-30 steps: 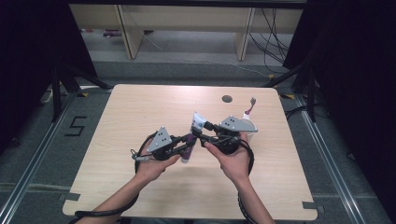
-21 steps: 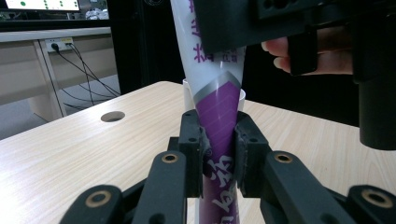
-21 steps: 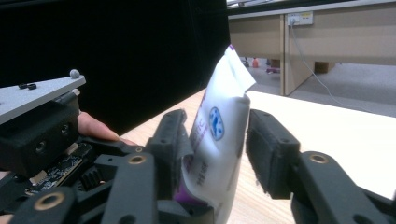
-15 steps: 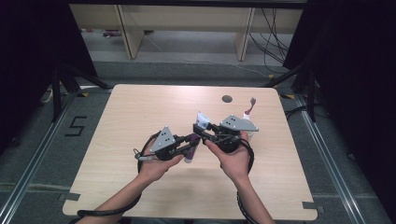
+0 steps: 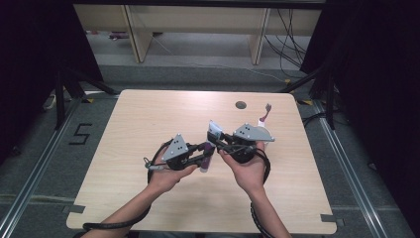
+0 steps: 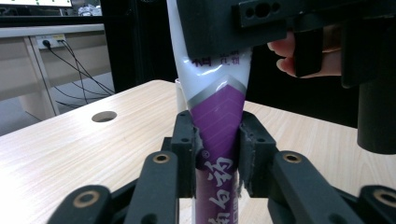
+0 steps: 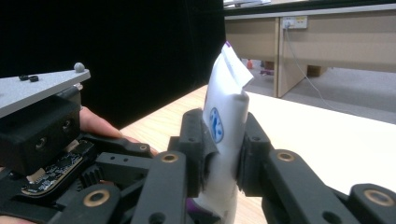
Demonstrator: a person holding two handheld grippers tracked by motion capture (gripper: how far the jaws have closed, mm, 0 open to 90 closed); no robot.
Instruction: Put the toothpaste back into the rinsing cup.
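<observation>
- A purple-and-white tube (image 5: 210, 145) is held in the air above the middle of the wooden surface (image 5: 148, 114), between the two hand-held grippers.
- In the high view its long axis runs slantwise: the purple cap end points down and towards the person, and the flat crimped white end points up and away, towards the far edge of the surface.
- The left hand-held gripper (image 5: 202, 153) grips the purple lower part of the tube. In the left gripper view its pads press on both sides of the purple body (image 6: 217, 140), and the tube rises straight up between them; its jaws have just been opening a little, with the tube between them and the pads on it.
- The right hand-held gripper (image 5: 218, 139) has just been closing, and it now clamps the white upper part near the crimp. In the right gripper view the white end (image 7: 224, 116) stands upright between the pads, its folded tip above them.
- The left hand (image 5: 166, 176) cradles its gripper from below, palm up, with the forearm coming in from the lower left.
- The right hand (image 5: 247, 168) holds its gripper from below too, with the jaws pointing left across the surface towards the other gripper.
- The two grippers sit just beside each other, jaw tips nearly meeting at the tube.
- Well apart from them, a small toothbrush-like item (image 5: 265, 113) lies near the far right corner, beside a round hole (image 5: 240, 105) in the surface.
</observation>
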